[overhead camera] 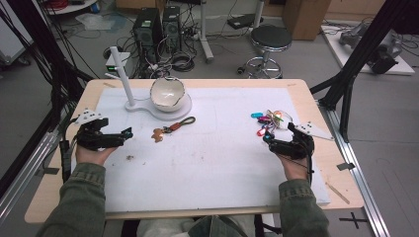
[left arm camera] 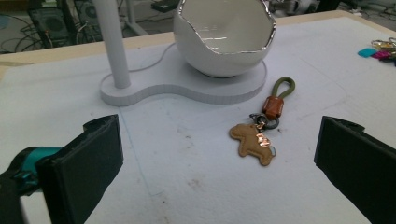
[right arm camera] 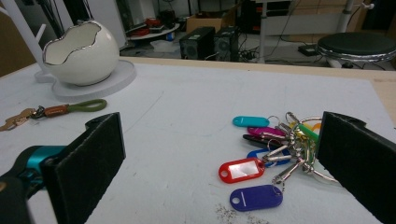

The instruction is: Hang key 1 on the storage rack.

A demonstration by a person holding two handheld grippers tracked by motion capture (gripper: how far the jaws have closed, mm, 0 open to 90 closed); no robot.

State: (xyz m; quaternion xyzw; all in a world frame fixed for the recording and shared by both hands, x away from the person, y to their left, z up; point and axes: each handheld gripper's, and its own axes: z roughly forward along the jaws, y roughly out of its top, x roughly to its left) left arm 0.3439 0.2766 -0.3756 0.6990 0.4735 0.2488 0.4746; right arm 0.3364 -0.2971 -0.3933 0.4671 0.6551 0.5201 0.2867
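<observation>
Left gripper [overhead camera: 126, 133] sits at the left side of the white mat [overhead camera: 217, 163], jaws spread wide, nothing between them. Its jaws point right and slightly far, toward the keychain [overhead camera: 173, 127]. Keychain lies flat on the mat, just right of the jaw tips, apart from them, no contact. In the left gripper view the keychain [left arm camera: 261, 123] is ahead of the jaws, right of centre in the gap: tan leather animal tag nearest, then metal ring, brown leather sleeve, olive cord loop farthest. Far of it stands the white stand [left arm camera: 140, 91] with an upright post and a broken-egg-shaped bowl [left arm camera: 224, 37] on its round base; cord loop ends just beside the base edge, apart from it.

Right gripper [overhead camera: 268, 139] is at the right side of the mat, jaws also wide, holding nothing. Key bunch with coloured tags [overhead camera: 269, 121] lies just far of its tips. In the right gripper view the bunch [right arm camera: 275, 154] is ahead, between the jaws but toward the right one; the ring end sits close by that jaw, contact unclear. Red and purple tags nearest, teal farthest.

Both grippers well apart from each other.
</observation>
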